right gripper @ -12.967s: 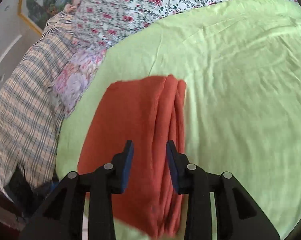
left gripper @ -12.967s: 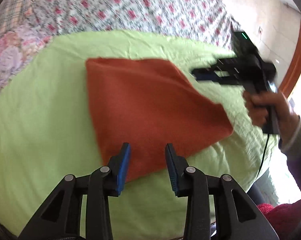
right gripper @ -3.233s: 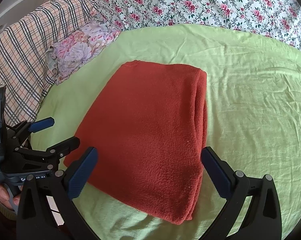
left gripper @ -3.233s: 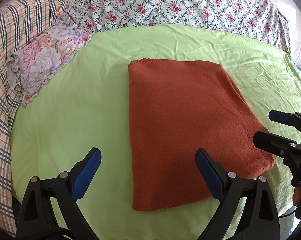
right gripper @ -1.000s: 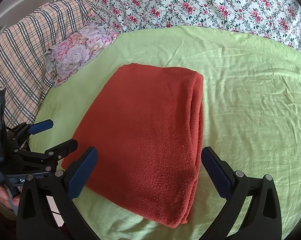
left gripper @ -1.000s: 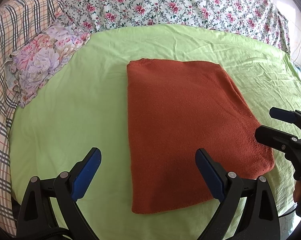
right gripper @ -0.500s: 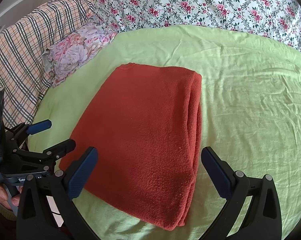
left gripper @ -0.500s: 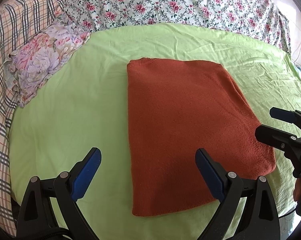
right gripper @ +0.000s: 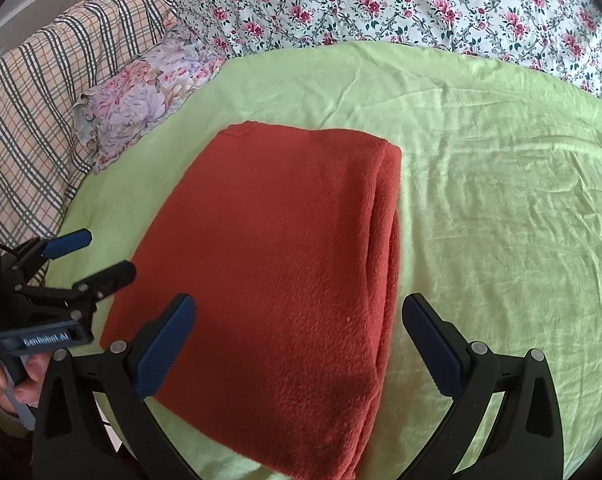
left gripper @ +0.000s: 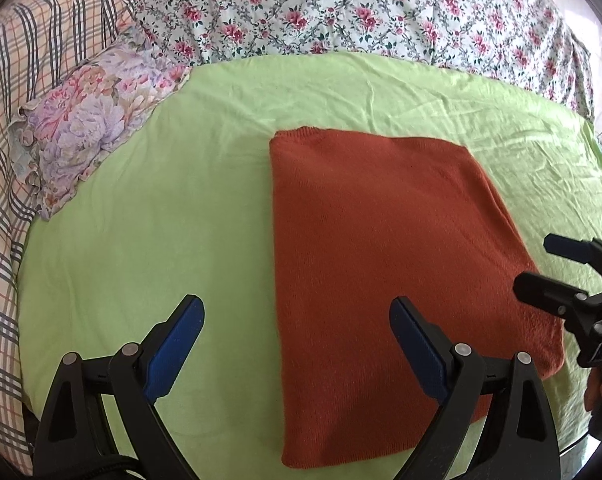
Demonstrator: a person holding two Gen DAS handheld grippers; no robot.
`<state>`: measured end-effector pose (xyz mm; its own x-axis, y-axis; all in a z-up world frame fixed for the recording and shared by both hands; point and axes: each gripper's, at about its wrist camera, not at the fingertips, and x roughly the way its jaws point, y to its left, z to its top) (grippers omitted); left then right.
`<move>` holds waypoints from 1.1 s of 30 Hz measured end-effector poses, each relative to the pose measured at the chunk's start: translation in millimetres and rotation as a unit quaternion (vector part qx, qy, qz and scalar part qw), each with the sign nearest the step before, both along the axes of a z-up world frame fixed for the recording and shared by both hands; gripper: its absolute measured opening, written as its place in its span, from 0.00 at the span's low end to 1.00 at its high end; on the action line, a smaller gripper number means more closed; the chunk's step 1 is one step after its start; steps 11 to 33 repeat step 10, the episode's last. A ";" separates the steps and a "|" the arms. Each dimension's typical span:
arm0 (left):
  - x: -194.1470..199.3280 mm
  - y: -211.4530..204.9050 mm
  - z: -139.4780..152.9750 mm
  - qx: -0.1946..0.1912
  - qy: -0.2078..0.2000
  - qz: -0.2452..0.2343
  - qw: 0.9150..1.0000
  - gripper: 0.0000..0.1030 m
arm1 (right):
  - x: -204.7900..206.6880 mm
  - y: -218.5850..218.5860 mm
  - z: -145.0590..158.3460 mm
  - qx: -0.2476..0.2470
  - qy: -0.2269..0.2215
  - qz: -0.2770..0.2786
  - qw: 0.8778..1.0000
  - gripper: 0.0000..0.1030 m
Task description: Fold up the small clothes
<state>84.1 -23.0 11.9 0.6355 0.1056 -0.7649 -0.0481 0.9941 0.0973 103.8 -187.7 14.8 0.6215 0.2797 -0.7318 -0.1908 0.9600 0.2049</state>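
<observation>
A rust-orange knit garment (left gripper: 385, 264) lies folded into a flat rectangle on the light green sheet (left gripper: 153, 232); in the right wrist view (right gripper: 277, 264) its stacked folded layers show along its right edge. My left gripper (left gripper: 297, 340) is open wide and empty, hovering over the garment's near left edge. My right gripper (right gripper: 301, 344) is open wide and empty above the garment's near end. Each gripper shows in the other's view, the right one (left gripper: 541, 268) beside the garment's right edge, the left one (right gripper: 93, 256) beside its left edge, both apart from the cloth.
A floral pillow (left gripper: 89, 128) lies at the left of the sheet. A plaid cover (right gripper: 33, 108) is at the far left. A rose-print quilt (left gripper: 361, 12) runs along the back. The sheet's near edge (left gripper: 573, 412) drops off at the lower right.
Over thirteen seconds the garment went from being handled to lying folded flat, and both grippers opened wide. In the last second both views shifted only slightly; the garment has not moved.
</observation>
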 end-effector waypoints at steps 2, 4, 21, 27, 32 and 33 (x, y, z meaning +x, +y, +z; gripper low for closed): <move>1.5 -0.7 -0.1 0.002 0.000 -0.002 1.000 0.92 | 2.7 -0.1 -2.1 0.002 0.003 -0.001 1.000 1.00; 2.0 -2.6 -0.7 0.002 0.000 -0.006 1.000 0.92 | 4.8 -0.1 -4.3 0.003 0.006 0.000 1.000 1.00; 0.2 -7.4 -0.9 0.000 -0.004 -0.015 1.000 0.92 | 6.3 1.2 -6.2 0.004 0.007 0.000 1.000 1.00; 0.2 -7.4 -0.9 0.000 -0.004 -0.015 1.000 0.92 | 6.3 1.2 -6.2 0.004 0.007 0.000 1.000 1.00; 0.2 -7.4 -0.9 0.000 -0.004 -0.015 1.000 0.92 | 6.3 1.2 -6.2 0.004 0.007 0.000 1.000 1.00; 0.2 -7.4 -0.9 0.000 -0.004 -0.015 1.000 0.92 | 6.3 1.2 -6.2 0.004 0.007 0.000 1.000 1.00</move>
